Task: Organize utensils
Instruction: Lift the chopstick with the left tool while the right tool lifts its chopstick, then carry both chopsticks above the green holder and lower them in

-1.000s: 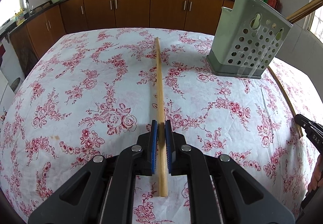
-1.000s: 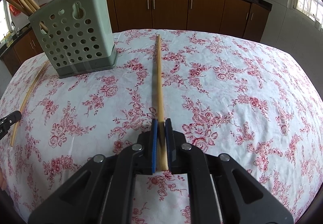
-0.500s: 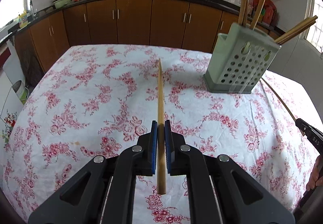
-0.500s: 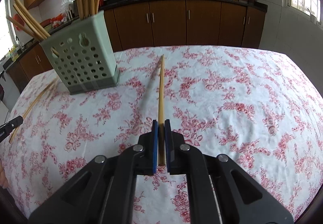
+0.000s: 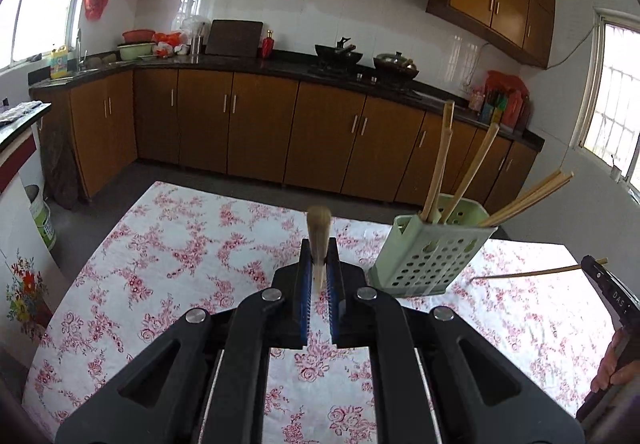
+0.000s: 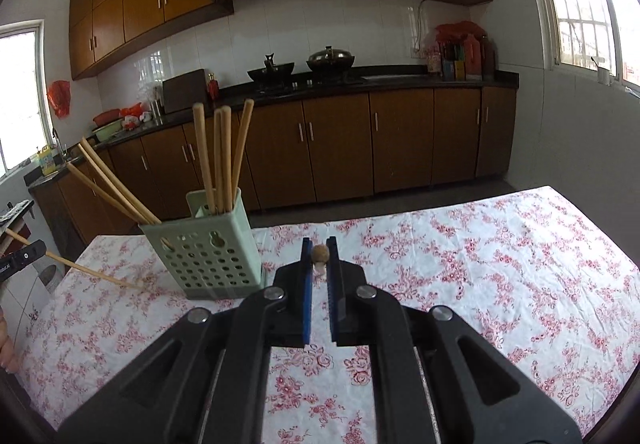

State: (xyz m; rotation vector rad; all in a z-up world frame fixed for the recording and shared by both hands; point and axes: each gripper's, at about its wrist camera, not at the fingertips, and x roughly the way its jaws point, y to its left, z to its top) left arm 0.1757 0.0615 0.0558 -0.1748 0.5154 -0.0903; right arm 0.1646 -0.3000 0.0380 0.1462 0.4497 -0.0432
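My left gripper (image 5: 319, 244) is shut on a wooden chopstick (image 5: 319, 220), which hangs above the floral tablecloth (image 5: 180, 244) and points away from me. My right gripper (image 6: 319, 242) is likewise shut on a second chopstick (image 6: 320, 253), seen end-on. The pale green perforated utensil holder (image 5: 432, 256) stands on the table to the right of my left gripper, with several chopsticks upright in it. In the right wrist view the holder (image 6: 204, 248) stands to the left. Each view shows the other gripper at its edge, right gripper (image 5: 592, 262) and left gripper (image 6: 36, 246), each with its chopstick tilted toward the holder.
The table's far edge (image 5: 240, 200) gives onto a strip of floor before brown kitchen cabinets (image 5: 260, 132). Two woks (image 6: 300, 66) sit on the dark counter. A person's hand (image 5: 612, 372) grips the right tool at the frame edge.
Both grippers have risen with their chopsticks, which lay on the cloth a second ago and now hang in the air. Both views have tilted up toward the kitchen wall.
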